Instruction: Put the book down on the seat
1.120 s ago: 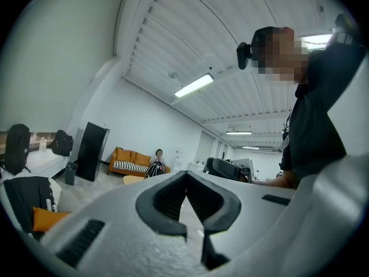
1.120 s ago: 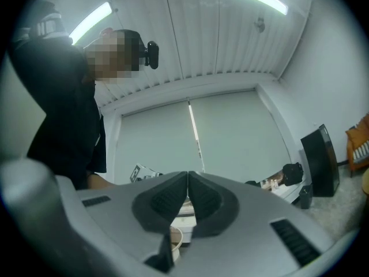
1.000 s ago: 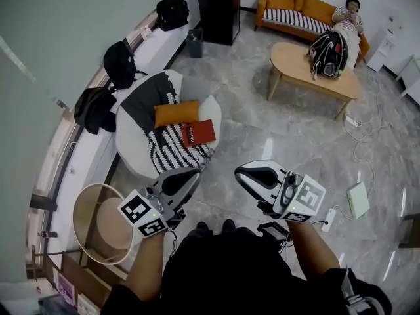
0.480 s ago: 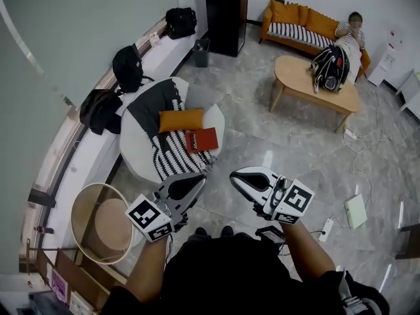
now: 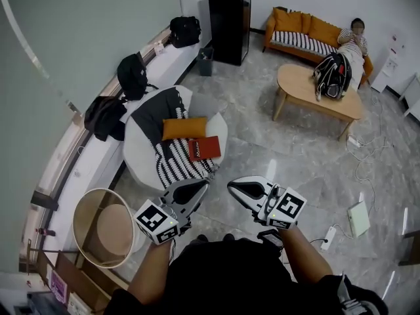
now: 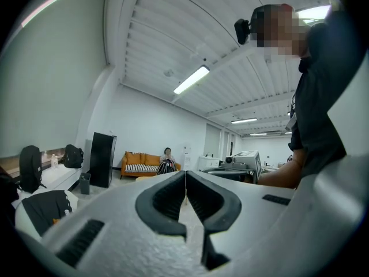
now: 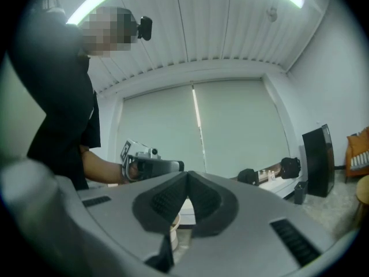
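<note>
The thin red book (image 5: 205, 148) lies flat on the round white seat (image 5: 136, 155). It rests on the black-and-white striped throw (image 5: 172, 164) draped over that seat, just below the rectangular orange cushion (image 5: 182, 128). Nothing holds the book, and both claws are well apart from it, nearer the person and above the grey marbled floor (image 5: 295, 156).

The left claw (image 5: 201, 184) is fully closed. The left gripper view shows its 2 dark pads pressed together along a thin seam with nothing caught between them. The right claw (image 5: 232, 186) is closed in the same way, its pads meeting at the tip and gripping nothing. The 2 claws are held side by side with their tips near each other and a gap of floor between them. The marker cube of each one faces up toward the head camera.

Beyond the seat stands a tall black cabinet (image 5: 228, 25) against the far wall. To its right, a black backpack (image 5: 331, 76) sits on an oval wooden desk (image 5: 298, 87) in front of an orange sofa (image 5: 305, 28).
</note>
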